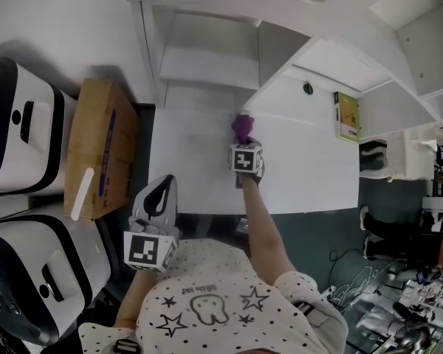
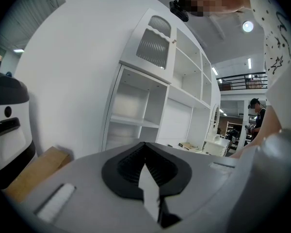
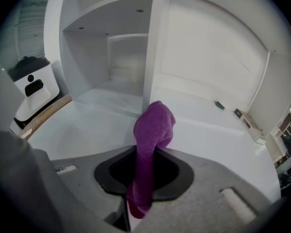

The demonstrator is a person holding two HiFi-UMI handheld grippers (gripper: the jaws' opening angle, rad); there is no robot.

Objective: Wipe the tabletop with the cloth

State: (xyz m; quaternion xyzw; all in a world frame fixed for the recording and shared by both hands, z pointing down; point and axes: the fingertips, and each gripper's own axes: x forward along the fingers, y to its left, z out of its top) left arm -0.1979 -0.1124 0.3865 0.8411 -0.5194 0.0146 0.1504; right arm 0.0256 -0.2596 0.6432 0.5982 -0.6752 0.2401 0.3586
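The purple cloth [image 1: 241, 127] is bunched into a roll and sticks out past my right gripper [image 1: 244, 140] onto the white tabletop [image 1: 303, 168], near the foot of a shelf divider. In the right gripper view the right gripper [image 3: 144, 155] is shut on the cloth [image 3: 154, 128], whose tail hangs back between the jaws. My left gripper [image 1: 156, 198] is held back by the person's body at the table's front left edge. In the left gripper view the left gripper [image 2: 145, 165] is shut with nothing in it, pointing at the white shelving.
A cardboard box [image 1: 100, 147] lies at the table's left end, beside two white-and-black appliances [image 1: 18, 127]. A yellow-green booklet [image 1: 346, 116] and a small dark object [image 1: 308, 88] sit at the far right. White shelving [image 1: 207, 57] backs the table.
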